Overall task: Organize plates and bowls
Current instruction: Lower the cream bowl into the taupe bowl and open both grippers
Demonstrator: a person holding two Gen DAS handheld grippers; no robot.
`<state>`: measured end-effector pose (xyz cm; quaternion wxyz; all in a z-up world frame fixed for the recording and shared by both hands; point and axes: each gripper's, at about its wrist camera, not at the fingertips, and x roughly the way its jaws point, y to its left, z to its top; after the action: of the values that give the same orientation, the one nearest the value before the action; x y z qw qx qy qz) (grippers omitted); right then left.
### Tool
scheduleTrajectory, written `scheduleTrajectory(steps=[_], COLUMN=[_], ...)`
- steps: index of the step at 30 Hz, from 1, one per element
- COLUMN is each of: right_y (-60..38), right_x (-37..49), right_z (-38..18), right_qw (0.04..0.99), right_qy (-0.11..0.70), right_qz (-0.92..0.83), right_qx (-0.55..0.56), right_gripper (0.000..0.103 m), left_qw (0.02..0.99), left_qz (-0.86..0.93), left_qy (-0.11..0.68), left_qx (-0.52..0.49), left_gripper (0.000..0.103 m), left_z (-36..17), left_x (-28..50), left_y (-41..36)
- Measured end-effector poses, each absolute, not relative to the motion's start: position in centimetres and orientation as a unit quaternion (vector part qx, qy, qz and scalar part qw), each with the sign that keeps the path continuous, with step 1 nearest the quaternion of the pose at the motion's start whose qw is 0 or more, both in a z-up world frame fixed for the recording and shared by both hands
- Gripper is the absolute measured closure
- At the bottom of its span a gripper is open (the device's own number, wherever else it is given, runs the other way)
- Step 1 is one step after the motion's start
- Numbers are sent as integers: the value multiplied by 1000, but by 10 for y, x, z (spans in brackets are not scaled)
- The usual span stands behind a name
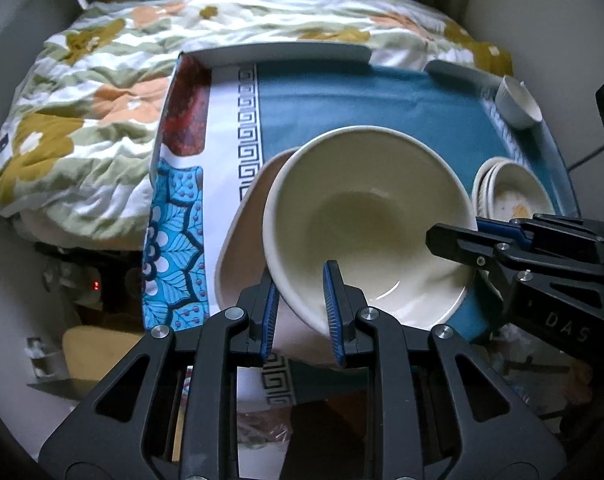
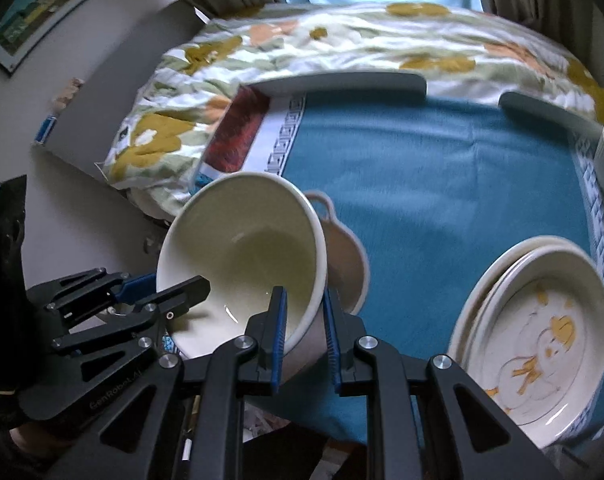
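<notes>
Gripped the bowl (image 1: 366,216) from both sides: left gripper (image 1: 302,304) clamped on the near rim, one pad inside and one outside; right gripper (image 2: 304,320) clamped on the opposite rim the same way. Held tilted and apparently lifted above a tan pot (image 2: 344,256) with a loop handle, over the left part of the table (image 2: 442,168). Best carried level, both grips moving together so neither rim twisted out of the pads; glazed ceramic, likely slippery, so squeezed firmly and set down slowly. Probably meant to be nested or placed beside the plates (image 2: 542,328), stacked at the right edge, the top one printed with yellow figures; needed lowering flat and releasing only once seated. Spread over the table: a blue cloth with a key-pattern border. Near the far right corner, a small white cup (image 1: 518,104). Beyond the table, a floral quilt (image 1: 102,92) on a bed, curtains, and a framed picture (image 2: 46,4) on the left wall.
</notes>
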<state>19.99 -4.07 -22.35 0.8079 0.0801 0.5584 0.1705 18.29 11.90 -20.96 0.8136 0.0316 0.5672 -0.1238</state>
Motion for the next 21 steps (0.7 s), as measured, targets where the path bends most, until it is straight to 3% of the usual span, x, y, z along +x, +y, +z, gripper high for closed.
scheduleTrajectory(steps=[21], right_y=[-23], right_x=[212], right_z=[-255], right_qw=[785], right_qy=[593], right_qz=[174], right_qx=[36], right_gripper=[86], left_qw=[793], left_qz=[-114], left_qy=[597], left_qx=[33], left_gripper=[84], left_z=[-253], left_x=[193], left_y=[127])
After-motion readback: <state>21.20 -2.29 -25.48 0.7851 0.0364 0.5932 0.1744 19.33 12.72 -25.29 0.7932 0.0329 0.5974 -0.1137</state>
